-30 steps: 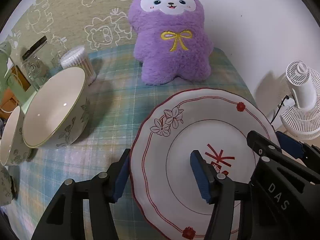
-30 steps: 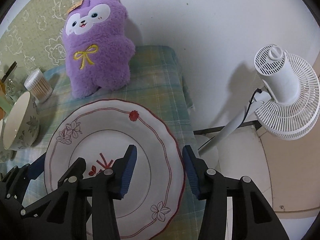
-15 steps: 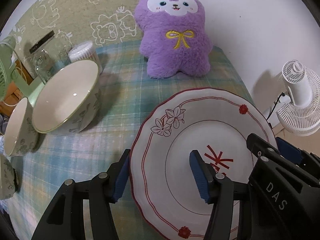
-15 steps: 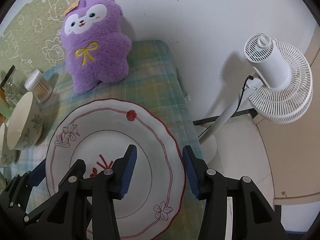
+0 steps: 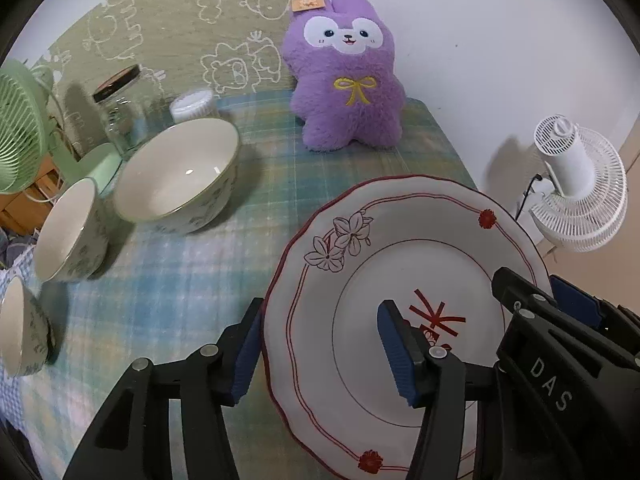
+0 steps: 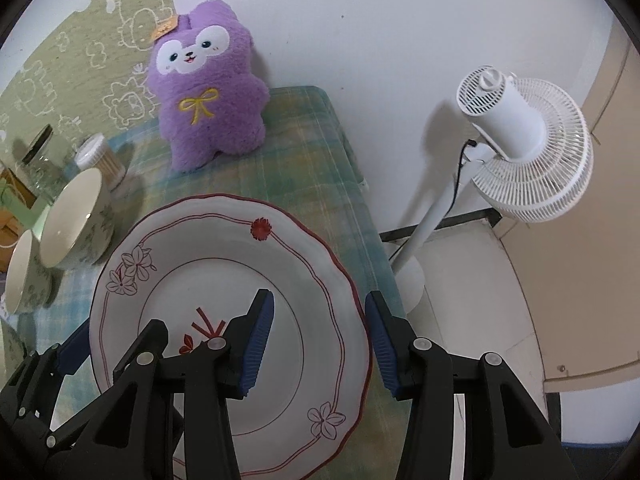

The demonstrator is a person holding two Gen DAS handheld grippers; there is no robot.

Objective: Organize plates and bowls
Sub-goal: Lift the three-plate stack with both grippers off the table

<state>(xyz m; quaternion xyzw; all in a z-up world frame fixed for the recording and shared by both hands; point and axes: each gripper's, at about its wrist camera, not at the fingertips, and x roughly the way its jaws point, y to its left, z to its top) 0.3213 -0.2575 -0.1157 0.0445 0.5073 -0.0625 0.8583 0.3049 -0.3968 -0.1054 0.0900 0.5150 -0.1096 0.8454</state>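
Note:
A large white plate (image 5: 400, 248) (image 6: 224, 264) with a red scalloped line and flower prints hangs tilted above the checked tablecloth (image 5: 168, 288). My left gripper (image 5: 320, 320) straddles its left rim, one pad under the edge and one on the face, its jaws closing on it. My right gripper (image 6: 318, 312) grips the opposite rim the same way and shows in the left wrist view as black fingers (image 5: 520, 292). At the left stand three floral bowls: a large bowl (image 5: 180, 176) (image 6: 72, 216), a medium bowl (image 5: 68, 232) (image 6: 20, 276) and a small bowl (image 5: 20, 324).
A purple plush toy (image 5: 348, 84) (image 6: 208, 100) sits at the table's back against the wall. A glass jar (image 5: 120, 108), a cotton-swab tub (image 5: 192, 104) and a green fan (image 5: 16, 128) stand at the back left. A white standing fan (image 6: 520, 140) is on the floor beyond the table's right edge.
Both grippers have risen and drawn back from the plush toy with the plate held between them. More of the table and a third bowl have come into view.

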